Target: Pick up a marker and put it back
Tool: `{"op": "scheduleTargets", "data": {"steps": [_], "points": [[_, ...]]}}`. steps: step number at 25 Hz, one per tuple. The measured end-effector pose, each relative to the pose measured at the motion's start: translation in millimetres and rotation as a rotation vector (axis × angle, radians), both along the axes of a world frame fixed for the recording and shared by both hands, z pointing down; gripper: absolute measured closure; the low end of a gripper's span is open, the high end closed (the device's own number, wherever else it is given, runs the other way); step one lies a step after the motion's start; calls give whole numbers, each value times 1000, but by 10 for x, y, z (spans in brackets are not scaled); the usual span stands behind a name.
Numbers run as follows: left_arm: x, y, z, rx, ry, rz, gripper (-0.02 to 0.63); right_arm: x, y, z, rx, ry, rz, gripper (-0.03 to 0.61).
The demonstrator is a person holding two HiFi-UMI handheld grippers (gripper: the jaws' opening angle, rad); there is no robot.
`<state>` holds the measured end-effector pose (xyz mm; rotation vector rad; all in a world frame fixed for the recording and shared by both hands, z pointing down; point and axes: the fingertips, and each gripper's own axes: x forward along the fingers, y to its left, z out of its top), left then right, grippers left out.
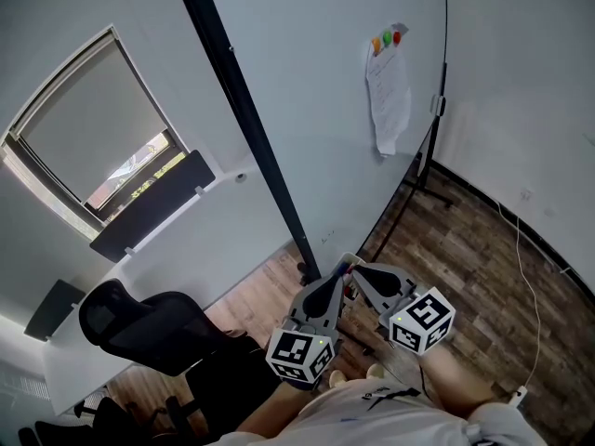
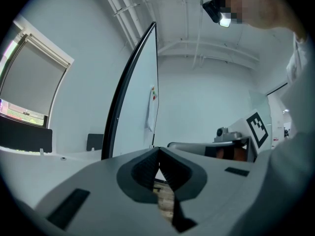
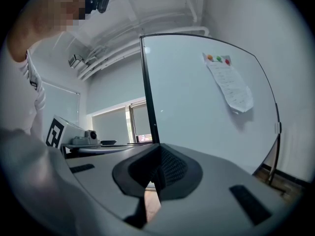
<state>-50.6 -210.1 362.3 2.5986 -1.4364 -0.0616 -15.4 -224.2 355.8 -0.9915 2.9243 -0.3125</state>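
left tongs (image 1: 342, 273): together, empty | right tongs (image 1: 363, 273): together, empty | marker: in no view | risk: tongs arriving shut near whiteboard (image 1: 307, 82) would likely knock marker away, not grip it

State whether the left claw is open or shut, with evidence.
Shut: the left gripper view shows the left claw with pads meeting, nothing between them.

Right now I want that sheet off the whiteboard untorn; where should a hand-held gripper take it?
Probably the bottom edge of the paper sheet, coming from below and in front: three magnets pin its top to the whiteboard, while the lower end hangs free and seems to curl off the surface.
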Motion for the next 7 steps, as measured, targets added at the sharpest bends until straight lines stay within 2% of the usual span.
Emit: {"op": "scheduleTargets", "data": {"steps": [7], "points": [[25, 19, 34, 1, 7, -3, 603, 20, 15, 57, -4, 4, -2, 566]]}}
